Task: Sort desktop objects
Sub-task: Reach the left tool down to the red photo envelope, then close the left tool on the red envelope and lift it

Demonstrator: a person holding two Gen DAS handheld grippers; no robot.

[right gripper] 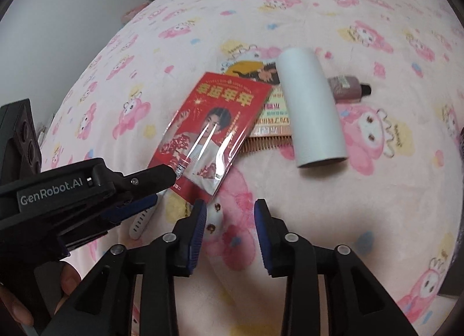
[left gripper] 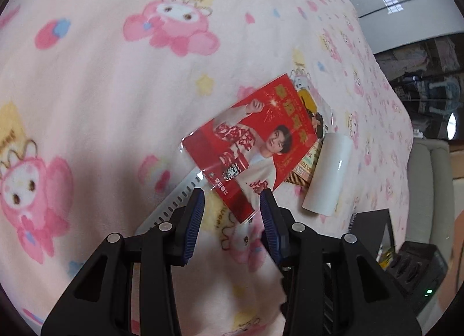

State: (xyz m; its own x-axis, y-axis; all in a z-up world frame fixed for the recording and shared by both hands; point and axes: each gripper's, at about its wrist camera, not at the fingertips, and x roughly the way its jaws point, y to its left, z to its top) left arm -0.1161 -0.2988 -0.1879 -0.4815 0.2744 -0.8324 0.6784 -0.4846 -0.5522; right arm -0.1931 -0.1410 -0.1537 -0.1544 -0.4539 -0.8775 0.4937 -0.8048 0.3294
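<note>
A red packet (left gripper: 249,144) in a clear glossy sleeve lies flat on a pink blanket (left gripper: 101,89) printed with cartoon animals. It overlaps a second printed card (right gripper: 269,106) whose lower edge shows a row of fine comb-like teeth. Just beside that card lies a white tube (right gripper: 311,106) on its side, and past the tube a small brownish bottle (right gripper: 348,89) with a dark cap also lies flat. A white strap with a row of holes (left gripper: 171,205) pokes out from under the near corner of the red packet.

The left gripper (left gripper: 232,199) hovers over the packet's near end with its jaws partly spread; the blue pads stand either side of that end, and nothing is pinched between them. Whether the pads touch the sleeve cannot be told. In the right wrist view the same gripper (right gripper: 165,188) reaches in from the left, its upper finger lying over the packet's corner.

The right gripper (right gripper: 230,208) hangs just short of the packet's near end, jaws partly spread and empty, with only blanket between the pads.

A hand (right gripper: 43,292) shows beneath the left gripper.
</note>
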